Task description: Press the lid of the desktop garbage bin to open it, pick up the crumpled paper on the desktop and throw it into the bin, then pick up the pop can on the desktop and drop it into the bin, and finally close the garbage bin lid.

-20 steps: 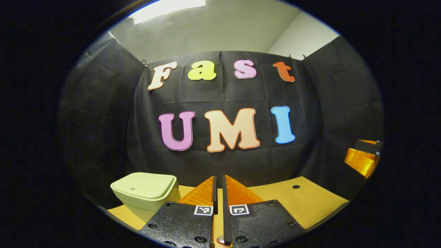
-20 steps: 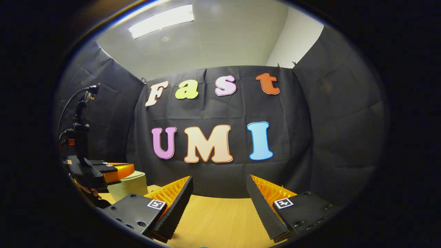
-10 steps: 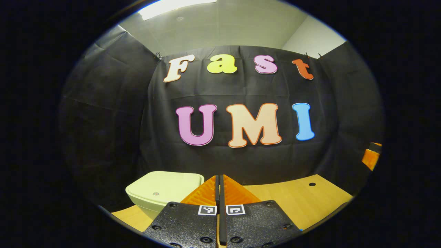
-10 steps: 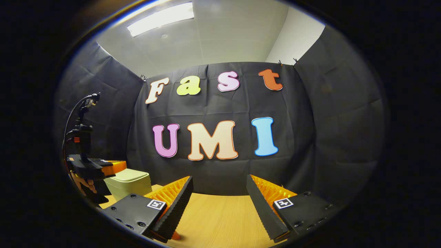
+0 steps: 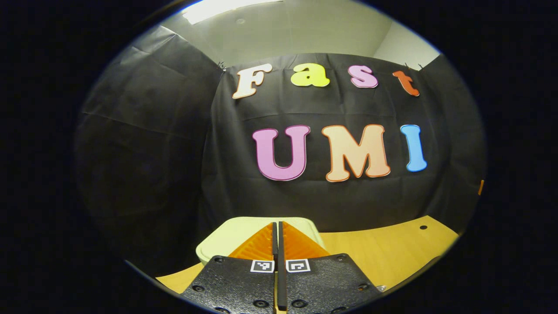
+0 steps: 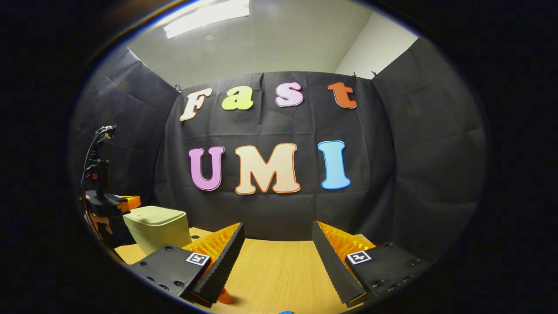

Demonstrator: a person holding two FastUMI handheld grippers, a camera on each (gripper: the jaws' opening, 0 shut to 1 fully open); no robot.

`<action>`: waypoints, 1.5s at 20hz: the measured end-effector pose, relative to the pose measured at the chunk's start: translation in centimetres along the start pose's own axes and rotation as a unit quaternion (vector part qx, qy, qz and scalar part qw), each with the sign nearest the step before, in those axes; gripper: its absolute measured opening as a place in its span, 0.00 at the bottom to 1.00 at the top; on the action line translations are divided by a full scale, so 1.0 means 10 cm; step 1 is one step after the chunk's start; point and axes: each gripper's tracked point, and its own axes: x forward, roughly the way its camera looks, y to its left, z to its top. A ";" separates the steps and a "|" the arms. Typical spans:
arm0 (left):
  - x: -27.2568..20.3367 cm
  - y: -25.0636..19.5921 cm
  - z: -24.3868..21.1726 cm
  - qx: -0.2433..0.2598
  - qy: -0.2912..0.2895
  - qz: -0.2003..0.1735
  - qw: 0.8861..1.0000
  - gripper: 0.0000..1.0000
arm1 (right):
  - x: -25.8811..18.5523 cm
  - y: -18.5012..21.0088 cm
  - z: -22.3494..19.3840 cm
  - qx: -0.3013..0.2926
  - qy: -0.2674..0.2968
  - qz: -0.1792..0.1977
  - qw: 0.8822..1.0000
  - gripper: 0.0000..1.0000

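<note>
The pale green desktop bin [image 5: 222, 239] stands on the wooden table with its lid down. My left gripper [image 5: 277, 226] is shut with nothing between its fingers and points straight at the lid, just above its near edge. In the right gripper view the bin [image 6: 157, 226] sits at the left, and the left gripper [image 6: 133, 202] hovers at its upper left corner, held by a hand [image 6: 102, 220]. My right gripper [image 6: 277, 232] is open over bare table, well to the right of the bin. Something small and orange [image 6: 225, 298] peeks out under its left finger.
The wooden tabletop [image 5: 383, 250] stretches to the right of the bin and has a small dark hole [image 5: 423, 227] near the back. Black cloth walls close the booth behind and on both sides. A cable [image 6: 89, 152] rises from the left gripper.
My left gripper has swung left, so the bin has slid from the left side to straight ahead of its shut fingers. The right gripper has tilted slightly and stays open.
</note>
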 end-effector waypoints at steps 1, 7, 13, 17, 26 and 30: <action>0.03 0.05 -0.06 0.000 0.005 0.001 1.000 0.00 | 0.00 0.02 -0.01 0.001 0.001 -0.004 1.000 0.98; 0.10 0.17 -0.38 -0.012 0.032 -0.004 0.999 0.00 | -0.05 0.18 -0.02 -0.007 0.002 -0.019 1.000 0.98; 0.09 0.11 -0.50 -0.010 0.034 -0.035 0.999 0.00 | -0.11 0.13 0.07 -0.011 -0.013 -0.045 0.999 0.98; 0.08 0.06 -0.36 0.037 0.009 -0.048 0.998 0.00 | -0.09 0.03 0.11 -0.018 -0.013 -0.051 0.998 0.98; -0.22 -0.79 0.38 -0.004 -0.064 -0.116 0.991 0.00 | -0.17 -0.23 -0.07 -0.016 0.007 -0.050 0.999 0.98; -0.45 -1.18 0.47 -0.019 -0.070 -0.154 0.985 0.22 | -0.15 -0.33 -0.29 -0.019 0.032 -0.037 0.999 0.98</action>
